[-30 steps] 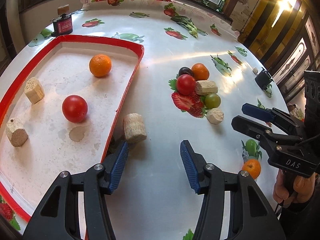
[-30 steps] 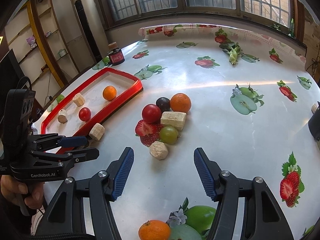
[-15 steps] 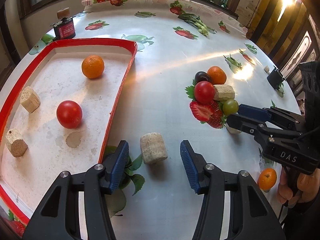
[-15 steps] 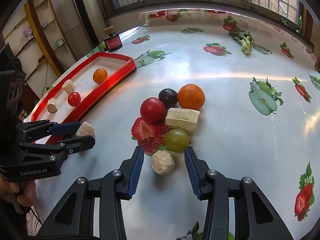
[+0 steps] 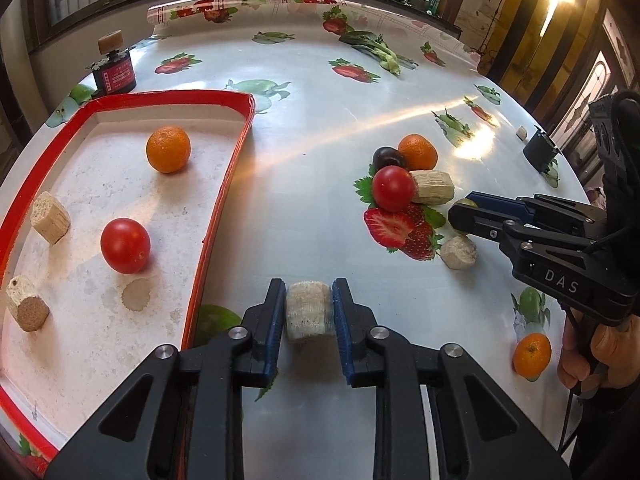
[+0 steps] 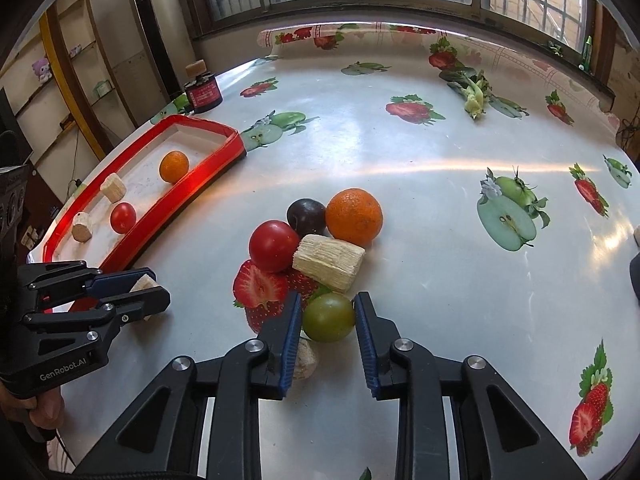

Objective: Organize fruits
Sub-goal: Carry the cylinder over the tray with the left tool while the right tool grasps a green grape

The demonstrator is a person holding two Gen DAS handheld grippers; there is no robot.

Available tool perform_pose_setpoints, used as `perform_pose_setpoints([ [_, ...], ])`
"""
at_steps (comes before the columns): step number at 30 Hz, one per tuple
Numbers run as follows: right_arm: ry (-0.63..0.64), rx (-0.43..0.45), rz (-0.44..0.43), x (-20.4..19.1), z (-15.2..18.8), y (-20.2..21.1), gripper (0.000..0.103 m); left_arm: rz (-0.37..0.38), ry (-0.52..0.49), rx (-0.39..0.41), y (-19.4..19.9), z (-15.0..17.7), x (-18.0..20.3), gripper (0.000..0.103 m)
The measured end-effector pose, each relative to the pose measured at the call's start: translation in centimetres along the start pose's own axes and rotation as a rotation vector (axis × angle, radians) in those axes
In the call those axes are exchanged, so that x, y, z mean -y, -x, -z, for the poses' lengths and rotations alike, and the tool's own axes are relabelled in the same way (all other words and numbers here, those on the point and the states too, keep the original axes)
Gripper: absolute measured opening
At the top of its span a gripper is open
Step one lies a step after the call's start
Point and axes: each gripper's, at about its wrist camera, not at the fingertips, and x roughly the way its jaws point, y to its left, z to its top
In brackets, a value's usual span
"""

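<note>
My left gripper [image 5: 309, 308] is shut on a beige cork-like chunk [image 5: 309, 312], just right of the red-rimmed tray [image 5: 224, 184]. The tray holds an orange [image 5: 168, 155], a red tomato [image 5: 125, 245] and two beige chunks [image 5: 50, 218]. My right gripper [image 6: 328, 320] has its pads against both sides of a green fruit [image 6: 329, 317]. That fruit sits at the near edge of a pile with a red tomato [image 6: 274, 246], a dark plum [image 6: 306, 214], an orange [image 6: 354, 217] and a long beige chunk [image 6: 329, 262]. A small beige chunk [image 6: 304, 360] lies under the right gripper's left finger.
A black and red jar [image 5: 114, 74] with a cork top stands behind the tray. A small dark object [image 5: 540, 150] sits at the table's right edge. The tablecloth [image 6: 400, 160] is printed with fruit pictures. The table edge curves close on the right.
My left gripper has moved onto the beige chunk and closed on it. My right gripper has moved forward past the small chunk and closed around the green fruit.
</note>
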Motion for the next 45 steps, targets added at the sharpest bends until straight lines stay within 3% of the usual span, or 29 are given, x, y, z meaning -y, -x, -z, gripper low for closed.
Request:
perform_pose_setpoints([
  [15,0.035,0.094,-0.043,-2.0,-0.8,4.4,0.027,-0.008,0.016,0.092,4.6,0.1,-0.2,0.021],
  [45,0.151,0.093,-0.123,-9.1,-2.2,3.9,0.027,-0.08,0.126,0.158,9.0,1.9,-6.3,0.021],
])
